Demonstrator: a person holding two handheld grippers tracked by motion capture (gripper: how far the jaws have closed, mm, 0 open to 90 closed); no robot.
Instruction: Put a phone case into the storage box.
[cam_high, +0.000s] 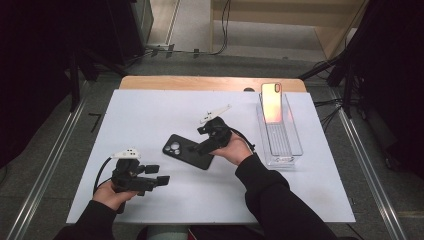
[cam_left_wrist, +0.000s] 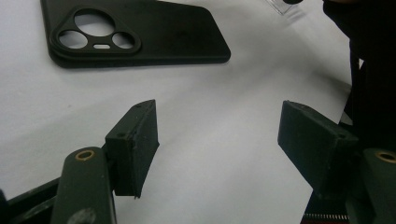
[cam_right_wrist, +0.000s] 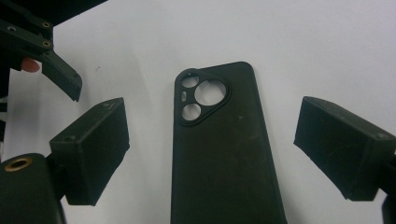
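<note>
A black phone case (cam_high: 187, 151) lies flat on the white table top (cam_high: 150, 110), camera cut-outs toward the left. My right gripper (cam_high: 202, 140) hovers at the case's right end, open; in the right gripper view its jaws (cam_right_wrist: 210, 121) stand wide on either side of the case (cam_right_wrist: 219, 163) without touching it. My left gripper (cam_high: 157, 175) rests near the front left, open and empty. In the left gripper view its jaws (cam_left_wrist: 217, 121) point over bare table toward the case (cam_left_wrist: 140, 35).
A clear plastic tray (cam_high: 287, 150) stands at the right of the table with a phone (cam_high: 272, 102) with a pink-orange back propped upright at its far end. A dark sleeve (cam_left_wrist: 369, 70) reaches in at the right. The floor and metal rails surround the table.
</note>
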